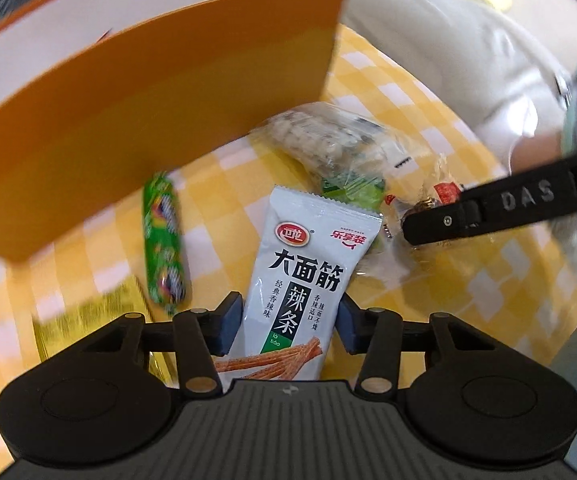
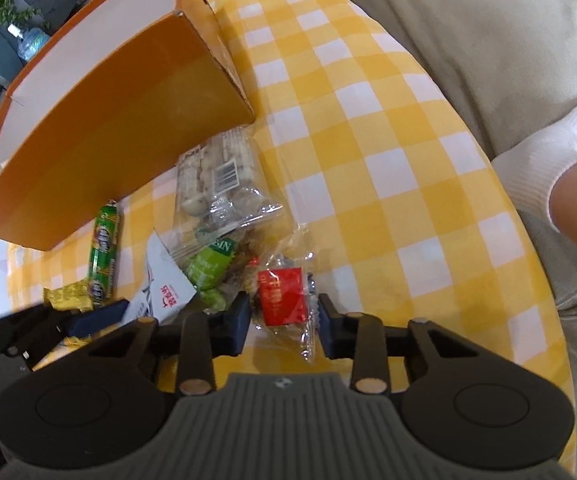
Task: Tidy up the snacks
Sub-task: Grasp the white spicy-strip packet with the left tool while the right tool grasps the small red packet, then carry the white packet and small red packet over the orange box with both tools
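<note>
A white spicy-strip packet stands between the blue pads of my left gripper, which is shut on its sides. It looks sharp while the cloth around it is blurred. In the right wrist view the same packet pokes out beside the left gripper's fingers. My right gripper is shut on a clear-wrapped snack with a red label. One of its black fingers lies across that snack in the left wrist view. The open orange box stands just behind the pile.
On the yellow checked cloth lie a green tube, a yellow packet, a clear bag of pale snacks and a green packet. A white sleeve and bare arm reach in at right, against beige cushions.
</note>
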A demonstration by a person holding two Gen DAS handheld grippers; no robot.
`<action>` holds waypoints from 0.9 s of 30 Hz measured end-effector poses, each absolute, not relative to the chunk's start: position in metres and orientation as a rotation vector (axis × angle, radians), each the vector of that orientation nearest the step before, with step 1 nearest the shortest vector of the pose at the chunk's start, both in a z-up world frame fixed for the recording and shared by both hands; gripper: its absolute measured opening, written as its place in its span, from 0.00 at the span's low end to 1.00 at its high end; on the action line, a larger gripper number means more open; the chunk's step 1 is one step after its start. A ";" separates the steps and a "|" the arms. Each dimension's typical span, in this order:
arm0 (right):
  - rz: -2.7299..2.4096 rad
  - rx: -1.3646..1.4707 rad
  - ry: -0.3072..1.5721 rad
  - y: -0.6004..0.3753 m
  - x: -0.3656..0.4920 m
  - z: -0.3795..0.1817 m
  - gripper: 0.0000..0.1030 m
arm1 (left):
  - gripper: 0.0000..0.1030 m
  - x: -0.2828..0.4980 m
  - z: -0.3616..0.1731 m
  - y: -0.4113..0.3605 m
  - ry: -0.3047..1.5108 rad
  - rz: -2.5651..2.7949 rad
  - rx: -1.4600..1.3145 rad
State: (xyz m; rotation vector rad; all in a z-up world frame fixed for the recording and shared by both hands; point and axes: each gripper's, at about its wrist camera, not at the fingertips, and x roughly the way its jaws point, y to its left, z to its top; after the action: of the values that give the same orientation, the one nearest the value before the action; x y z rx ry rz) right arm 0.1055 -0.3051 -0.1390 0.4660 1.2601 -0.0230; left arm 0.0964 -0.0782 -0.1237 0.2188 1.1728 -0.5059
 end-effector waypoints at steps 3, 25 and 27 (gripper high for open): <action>0.033 0.456 1.225 -0.300 0.105 -0.132 0.31 | 0.53 0.094 -0.115 -0.068 1.181 -0.468 0.140; 0.106 0.481 1.118 -0.303 0.078 -0.093 0.29 | 0.53 0.081 -0.029 0.019 1.032 -0.210 -0.211; 0.107 0.486 1.078 -0.309 0.077 -0.081 0.29 | 0.53 0.081 -0.019 0.028 1.007 -0.198 -0.228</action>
State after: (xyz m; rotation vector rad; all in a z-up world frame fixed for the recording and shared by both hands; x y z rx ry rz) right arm 0.0768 -0.3086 -0.0813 0.4857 1.0777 0.1066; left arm 0.0812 0.0276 -0.0193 -0.2275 1.0071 -0.1978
